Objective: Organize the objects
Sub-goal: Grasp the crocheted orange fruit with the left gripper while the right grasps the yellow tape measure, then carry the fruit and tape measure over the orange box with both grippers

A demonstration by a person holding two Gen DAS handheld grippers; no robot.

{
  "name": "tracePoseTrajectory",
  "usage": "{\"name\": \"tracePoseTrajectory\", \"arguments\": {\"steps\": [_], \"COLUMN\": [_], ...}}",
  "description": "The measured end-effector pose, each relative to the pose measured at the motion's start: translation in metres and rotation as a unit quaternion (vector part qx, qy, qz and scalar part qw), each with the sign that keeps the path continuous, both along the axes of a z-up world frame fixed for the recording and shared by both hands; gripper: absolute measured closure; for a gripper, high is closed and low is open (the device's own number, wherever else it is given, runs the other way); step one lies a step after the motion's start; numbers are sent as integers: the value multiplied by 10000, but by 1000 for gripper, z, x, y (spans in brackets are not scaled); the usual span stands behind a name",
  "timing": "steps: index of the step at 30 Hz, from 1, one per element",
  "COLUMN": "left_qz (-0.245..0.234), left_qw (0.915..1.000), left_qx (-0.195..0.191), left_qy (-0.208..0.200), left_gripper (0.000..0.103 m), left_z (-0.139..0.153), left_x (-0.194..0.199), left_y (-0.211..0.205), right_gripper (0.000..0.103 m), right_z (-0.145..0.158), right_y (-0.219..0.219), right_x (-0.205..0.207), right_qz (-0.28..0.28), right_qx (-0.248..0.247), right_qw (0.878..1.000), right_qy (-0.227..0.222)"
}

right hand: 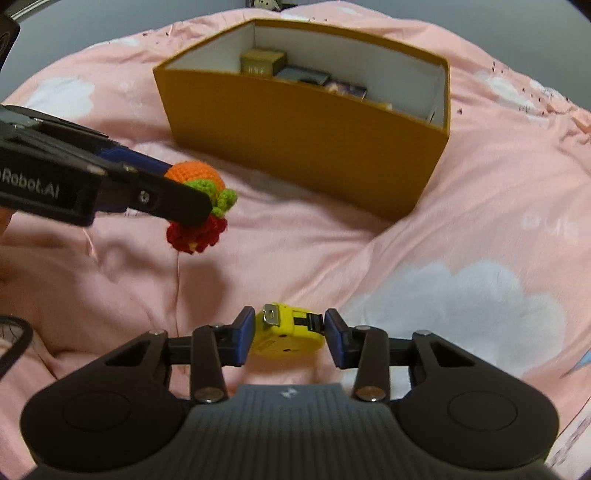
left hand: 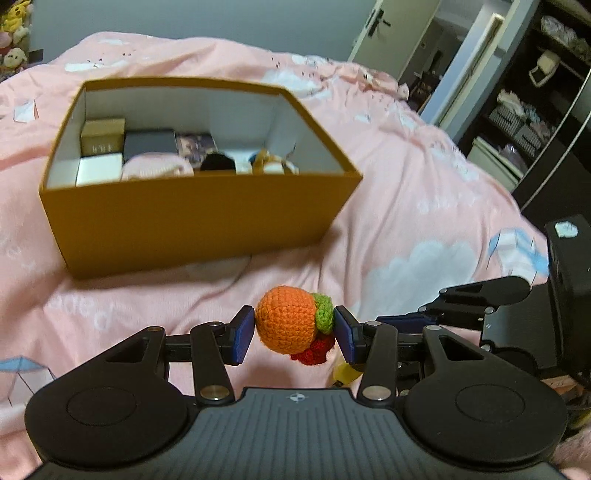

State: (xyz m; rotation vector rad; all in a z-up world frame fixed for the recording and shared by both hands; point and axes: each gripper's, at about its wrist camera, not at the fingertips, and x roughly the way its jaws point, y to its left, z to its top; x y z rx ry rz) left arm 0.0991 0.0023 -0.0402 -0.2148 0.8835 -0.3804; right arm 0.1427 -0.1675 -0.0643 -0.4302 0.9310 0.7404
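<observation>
My left gripper is shut on an orange crocheted fruit with a green leaf and a red piece below, held above the pink bedspread. It shows in the right wrist view too. My right gripper is shut on a yellow tape measure, low over the bed. It shows at the right in the left wrist view. An open orange box stands ahead, holding small boxes and soft items; it also shows in the right wrist view.
The pink bedspread with white cloud prints is rumpled around the box. Plush toys sit at the far left corner. An open door and dark shelves stand to the right of the bed.
</observation>
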Motion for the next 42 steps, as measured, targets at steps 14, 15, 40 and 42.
{"name": "tracePoseTrajectory", "arguments": {"steps": [14, 15, 40, 42], "left_qz": [409, 469, 996, 994], "left_qw": [9977, 9972, 9950, 9950], "left_qx": [-124, -123, -4, 70], "left_qy": [-519, -575, -89, 49], "left_gripper": [50, 50, 50, 50], "left_z": [47, 51, 10, 4], "left_x": [35, 40, 193, 201], "left_y": [17, 19, 29, 28], "right_gripper": [61, 61, 61, 61], "right_z": [79, 86, 53, 44], "right_y": [17, 19, 109, 114], "right_x": [32, 35, 185, 195], "right_qz": [306, 318, 631, 682], "right_qx": [549, 603, -554, -686], "right_qw": [9942, 9929, 9843, 9836], "right_qy": [-878, -973, -1551, -1523]}}
